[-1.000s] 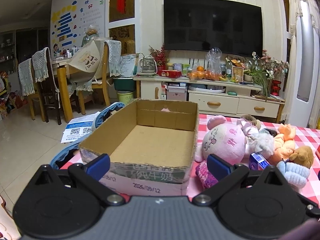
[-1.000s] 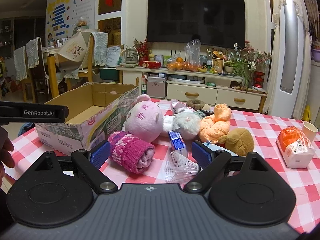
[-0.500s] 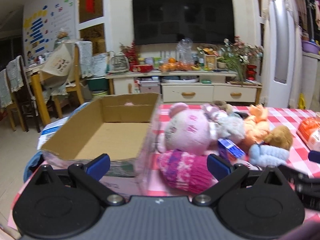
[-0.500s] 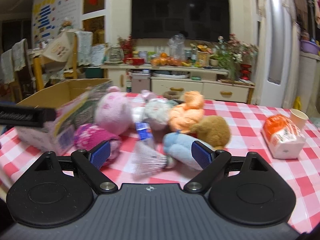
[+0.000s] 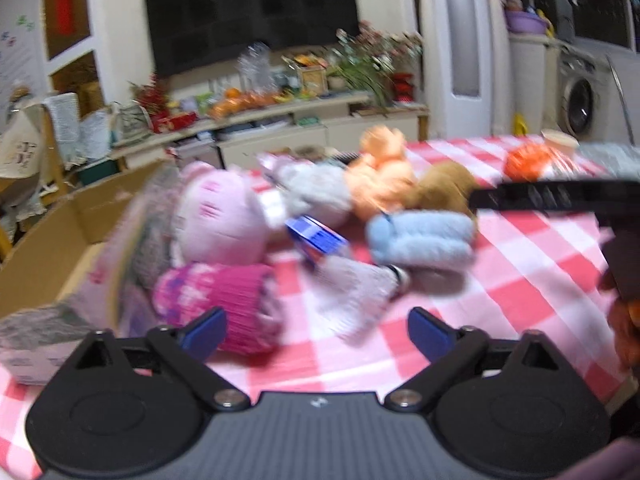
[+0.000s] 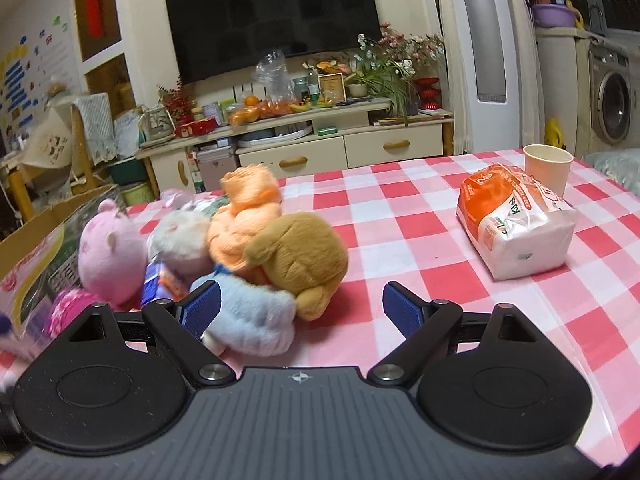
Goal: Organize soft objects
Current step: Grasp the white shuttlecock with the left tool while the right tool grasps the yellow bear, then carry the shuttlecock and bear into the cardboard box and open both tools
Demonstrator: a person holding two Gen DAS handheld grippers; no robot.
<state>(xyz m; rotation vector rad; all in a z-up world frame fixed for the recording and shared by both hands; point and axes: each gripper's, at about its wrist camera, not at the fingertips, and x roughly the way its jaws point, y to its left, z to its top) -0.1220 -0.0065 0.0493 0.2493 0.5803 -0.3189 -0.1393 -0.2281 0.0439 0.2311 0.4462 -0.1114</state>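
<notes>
Seen along two handheld grippers over a tabletop in red, pink and white check

Left gripper: jaws apart, just been closing a little, nothing pressed between the blue pads; rolled magenta knit item just past the left pad, a white mesh piece lying on the cloth ahead of the gap. View blurred

Right gripper: jaws apart, holding nothing; pale blue fluffy item lying right at the left pad, overlapping it, bare cloth ahead of the right pad

Heap of soft things on the left half of the tabletop, touching one another: pink plush far left, grey-white plush beside it, orange plush behind and to the right, brown plush nearest the middle and resting against the pale blue item. Small blue carton tucked among them

Open cardboard box at the left edge, just beside the pink plush and the magenta roll, inside mostly hidden

Well apart on the right: orange and white plastic packet lying flat, paper cup upright just behind it

Far background: dark television over a cluttered low cabinet
</notes>
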